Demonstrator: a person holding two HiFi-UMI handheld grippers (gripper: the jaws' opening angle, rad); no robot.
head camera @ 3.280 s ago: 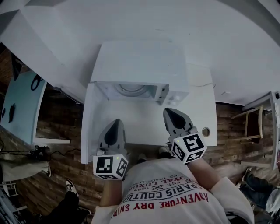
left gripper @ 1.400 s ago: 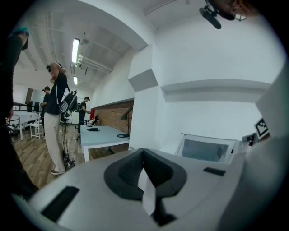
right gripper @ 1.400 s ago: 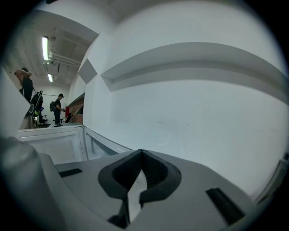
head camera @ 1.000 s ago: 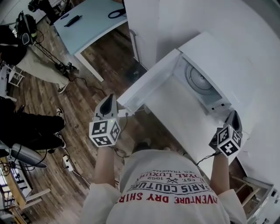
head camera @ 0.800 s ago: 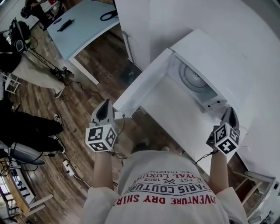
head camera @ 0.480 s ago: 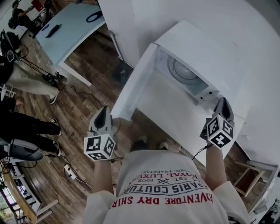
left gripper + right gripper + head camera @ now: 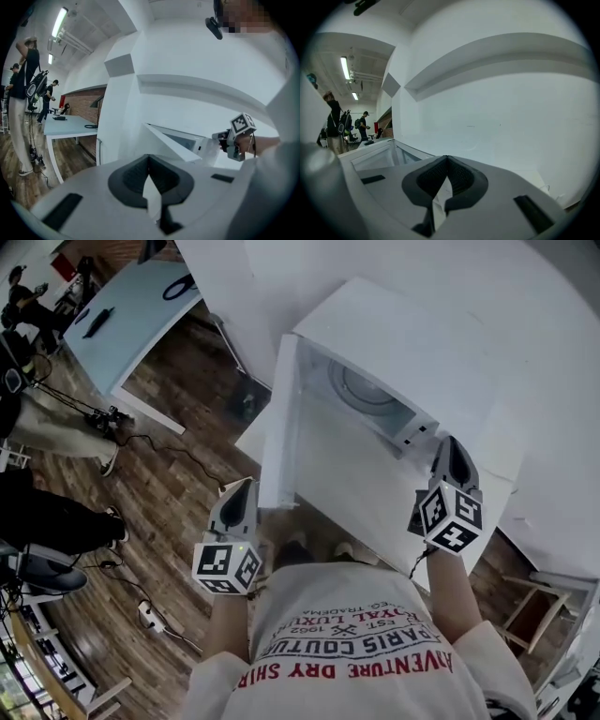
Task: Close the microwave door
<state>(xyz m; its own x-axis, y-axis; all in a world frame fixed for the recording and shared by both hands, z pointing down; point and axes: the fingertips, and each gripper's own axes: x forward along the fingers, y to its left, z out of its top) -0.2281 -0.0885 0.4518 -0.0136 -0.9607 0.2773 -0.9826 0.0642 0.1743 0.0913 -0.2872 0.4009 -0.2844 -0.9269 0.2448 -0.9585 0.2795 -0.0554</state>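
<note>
The white microwave [image 7: 412,343] stands on a white table [image 7: 375,488], and its turntable cavity [image 7: 361,390] shows. Its door [image 7: 279,418] stands open, hinged at the left and reaching toward me. My left gripper [image 7: 246,486] is shut and empty; it sits just left of the door's free end, on its outer side, and contact cannot be told. In the left gripper view the left gripper [image 7: 149,159] points past the door [image 7: 171,144] at the right gripper [image 7: 236,136]. My right gripper [image 7: 448,442] is shut and empty beside the microwave's control panel. The right gripper view shows the right gripper [image 7: 446,159] and the microwave [image 7: 377,159].
A light blue table [image 7: 122,310] with small black items stands at the upper left. People and cables [image 7: 141,442] occupy the wooden floor on the left. A white pillar [image 7: 225,277] rises behind the door. A wooden stool [image 7: 534,606] sits at the lower right.
The head view has swung round. My left gripper has come in to the door's free end, and the door looks angled a little more toward the microwave. The right gripper has stayed near the panel.
</note>
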